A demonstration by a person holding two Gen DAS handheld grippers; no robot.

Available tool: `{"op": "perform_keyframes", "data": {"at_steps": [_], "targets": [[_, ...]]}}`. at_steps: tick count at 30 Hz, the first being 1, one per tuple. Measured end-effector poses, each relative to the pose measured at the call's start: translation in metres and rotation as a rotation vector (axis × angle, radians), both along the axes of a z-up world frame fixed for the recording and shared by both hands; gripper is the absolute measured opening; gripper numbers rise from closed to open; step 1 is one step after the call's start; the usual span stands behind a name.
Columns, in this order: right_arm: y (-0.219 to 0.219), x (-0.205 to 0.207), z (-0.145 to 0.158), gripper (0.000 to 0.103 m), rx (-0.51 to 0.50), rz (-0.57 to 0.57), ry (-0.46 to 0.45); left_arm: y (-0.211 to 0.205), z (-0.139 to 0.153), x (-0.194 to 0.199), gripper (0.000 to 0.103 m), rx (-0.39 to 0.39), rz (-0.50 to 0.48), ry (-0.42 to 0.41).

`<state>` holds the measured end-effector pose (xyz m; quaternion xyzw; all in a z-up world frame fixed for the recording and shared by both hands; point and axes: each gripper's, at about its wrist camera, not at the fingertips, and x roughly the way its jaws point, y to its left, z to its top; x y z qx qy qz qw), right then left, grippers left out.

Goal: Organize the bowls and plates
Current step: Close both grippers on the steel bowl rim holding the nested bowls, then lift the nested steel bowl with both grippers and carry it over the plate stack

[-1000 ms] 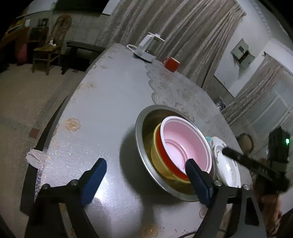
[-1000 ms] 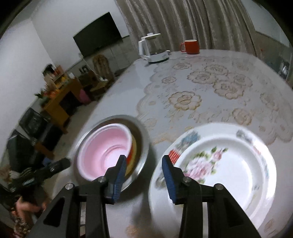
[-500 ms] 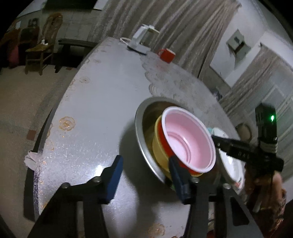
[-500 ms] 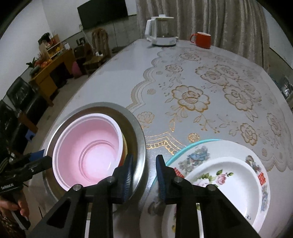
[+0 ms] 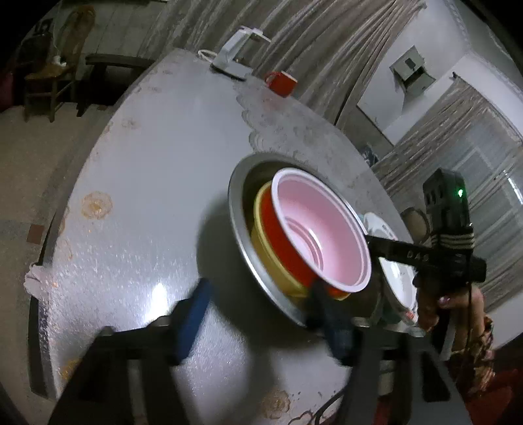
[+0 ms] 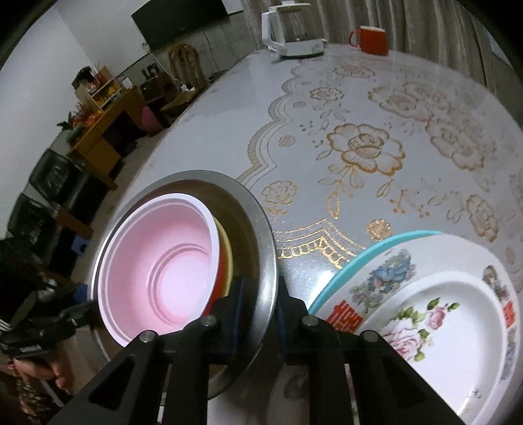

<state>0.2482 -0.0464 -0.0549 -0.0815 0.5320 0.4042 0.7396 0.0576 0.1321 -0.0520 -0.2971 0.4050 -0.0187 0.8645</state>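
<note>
A large steel bowl (image 6: 261, 229) (image 5: 238, 209) holds a nested stack: a yellow bowl (image 5: 261, 248), a red bowl (image 5: 278, 235) and a pink bowl (image 6: 163, 261) (image 5: 320, 229) on top. My right gripper (image 6: 261, 300) is shut on the steel bowl's near rim, one finger inside and one outside. My left gripper (image 5: 261, 304) is open; its right finger (image 5: 327, 310) sits at the steel bowl's near rim, its left finger over bare table. A stack of floral plates (image 6: 425, 310) on a teal plate (image 6: 343, 261) lies right of the bowl.
A white kettle (image 6: 291, 29) and a red mug (image 6: 372, 39) stand at the table's far end. The lace-patterned tablecloth (image 6: 359, 147) covers the table. The table edge runs along the left, with chairs (image 5: 49, 75) and furniture beyond.
My right gripper moved left from the plates and shut on the steel bowl's rim. My left gripper moved closer to the bowl, which now looks tilted.
</note>
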Motion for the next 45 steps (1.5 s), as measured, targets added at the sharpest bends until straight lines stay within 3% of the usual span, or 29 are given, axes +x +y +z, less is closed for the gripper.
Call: {"op": "perform_keyframes", "data": {"at_steps": [6,10,11,14,18,23,36,45], "targets": [[0.003,-0.002,0.0,0.018,-0.001,0.011,-0.001,-0.001,-0.001,-0.007,0.073,-0.016,0.041,-0.014],[0.002,-0.003,0.0,0.018,0.005,-0.003,-0.021,-0.007,0.002,-0.014,0.048,-0.022,0.028,-0.052],[0.002,-0.003,0.0,0.018,0.008,-0.007,-0.025,-0.012,0.005,-0.014,0.046,0.0,0.007,-0.062],[0.002,-0.006,-0.001,0.019,0.035,0.017,-0.051,-0.024,0.007,-0.015,0.047,0.044,-0.045,-0.081],[0.006,-0.013,-0.001,0.021,0.029,0.062,-0.091,-0.024,0.008,-0.021,0.048,0.077,-0.033,-0.121],[0.003,-0.013,-0.002,0.017,0.05,0.039,-0.073,-0.034,0.014,-0.021,0.049,0.207,-0.047,-0.139],[-0.005,-0.032,0.0,0.018,0.077,0.073,-0.189,-0.042,0.02,-0.013,0.049,0.297,-0.075,-0.201],[-0.019,-0.035,0.017,0.019,0.111,0.047,-0.258,-0.05,0.044,-0.008,0.049,0.314,-0.1,-0.259]]}}
